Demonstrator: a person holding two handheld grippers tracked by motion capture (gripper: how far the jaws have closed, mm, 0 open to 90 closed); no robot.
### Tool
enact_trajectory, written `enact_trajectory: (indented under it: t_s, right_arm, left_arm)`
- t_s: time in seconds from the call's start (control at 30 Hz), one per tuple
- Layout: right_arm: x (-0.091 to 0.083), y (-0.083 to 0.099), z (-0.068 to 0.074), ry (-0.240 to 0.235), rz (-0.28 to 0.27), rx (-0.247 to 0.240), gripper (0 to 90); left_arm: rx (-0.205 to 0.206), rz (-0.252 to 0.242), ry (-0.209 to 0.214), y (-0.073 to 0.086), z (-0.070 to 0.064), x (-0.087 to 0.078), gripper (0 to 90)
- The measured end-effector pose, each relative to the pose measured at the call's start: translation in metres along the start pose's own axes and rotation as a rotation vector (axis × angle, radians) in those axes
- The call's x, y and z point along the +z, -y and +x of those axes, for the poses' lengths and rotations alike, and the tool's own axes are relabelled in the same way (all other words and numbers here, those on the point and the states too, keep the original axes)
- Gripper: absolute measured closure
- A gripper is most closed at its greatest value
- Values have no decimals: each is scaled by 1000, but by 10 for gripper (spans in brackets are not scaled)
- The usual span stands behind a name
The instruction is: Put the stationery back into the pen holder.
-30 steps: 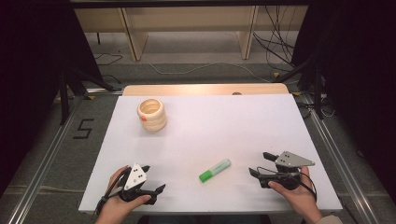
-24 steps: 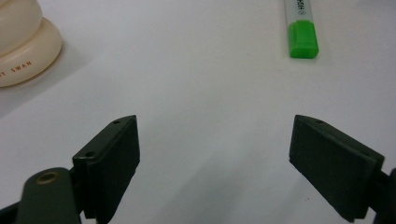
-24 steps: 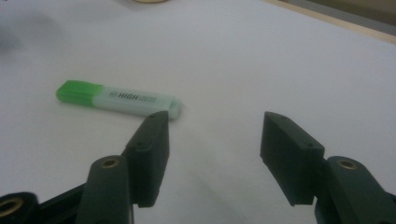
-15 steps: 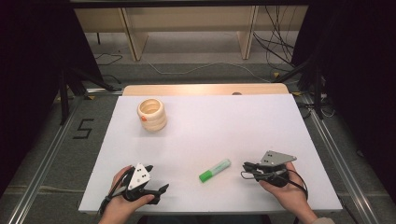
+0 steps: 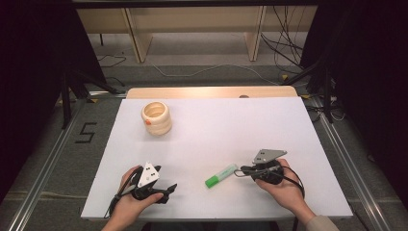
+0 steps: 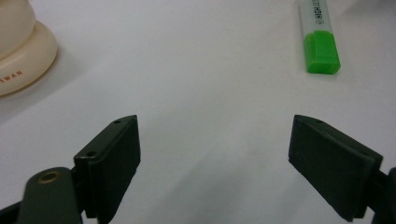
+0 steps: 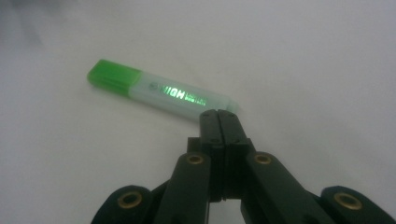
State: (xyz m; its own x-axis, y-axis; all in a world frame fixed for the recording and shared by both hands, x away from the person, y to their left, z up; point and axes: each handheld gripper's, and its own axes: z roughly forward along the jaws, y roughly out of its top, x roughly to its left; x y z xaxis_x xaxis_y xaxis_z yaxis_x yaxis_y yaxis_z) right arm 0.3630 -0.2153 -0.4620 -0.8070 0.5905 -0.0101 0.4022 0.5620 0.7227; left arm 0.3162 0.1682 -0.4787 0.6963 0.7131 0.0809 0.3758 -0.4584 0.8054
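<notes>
A highlighter with a green cap and a pale barrel lies on the white table, near the front, between the two hands. My right gripper is shut with nothing between its jaws, and its tips sit at the barrel's uncapped end. In the right gripper view the closed jaws meet the end of the highlighter. My left gripper rests at the front left, open, pointing right. In the left gripper view its jaws stand wide apart over bare table, with the highlighter's green cap farther ahead.
A cream ribbed round holder stands at the back left of the table, and its base shows in the left gripper view. A wooden board runs along the far edge. Cables lie on the floor beyond.
The right hand has carried its gripper left, up to the highlighter's uncapped end. The left hand and its gripper have barely shifted.
</notes>
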Motion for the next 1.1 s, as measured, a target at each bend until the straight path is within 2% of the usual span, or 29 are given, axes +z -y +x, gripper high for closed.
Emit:
enact_trajectory:
  t_s: [0.03, 0.27, 0.53, 1.1]
  right_arm:
    - [3, -3, -1, 3, 3, 1, 900]
    - [25, -22, -12, 4, 33, 27, 900]
    - [52, -37, -16, 10, 87, 19, 900]
    - [65, -35, -19, 13, 135, 36, 899]
  left_arm:
    - [10, 9, 0, 0, 0, 0, 168]
    - [3, 16, 6, 1, 0, 3, 169]
    - [11, 23, 10, 2, 0, 4, 170]
    - [13, 25, 11, 2, 0, 4, 173]
